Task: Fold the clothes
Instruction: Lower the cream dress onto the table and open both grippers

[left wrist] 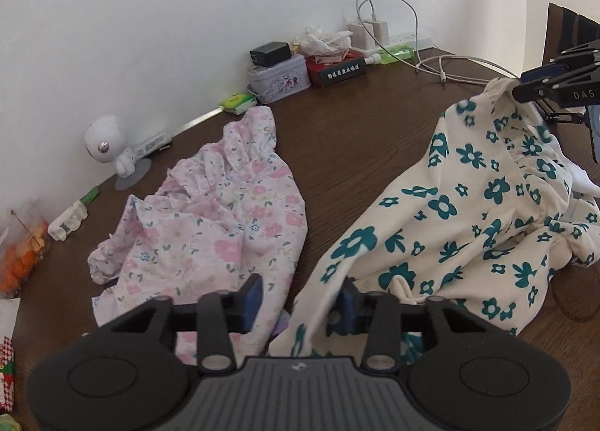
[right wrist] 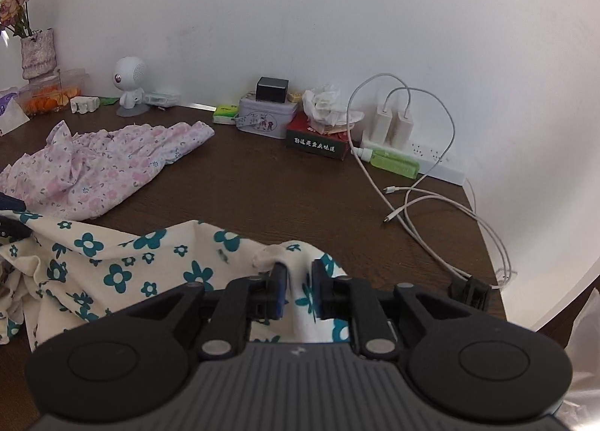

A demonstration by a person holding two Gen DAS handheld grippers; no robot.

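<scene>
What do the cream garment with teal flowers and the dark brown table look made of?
Cream garment with teal flowers: soft woven fabric, probably cotton, matte, judging by its limp folds and gathered band. Dark brown table: wood or wood-look laminate, low sheen, with visible grain lines.

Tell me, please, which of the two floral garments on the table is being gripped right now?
The cream garment with teal flowers: the right gripper pinches a fold of it. The pink floral garment lies loose, apart from that gripper.

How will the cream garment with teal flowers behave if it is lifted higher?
The cream garment, pinched by the right gripper, already drapes in soft folds, so it is probably floppy and light. Its gathered part may stay bunched.
</scene>
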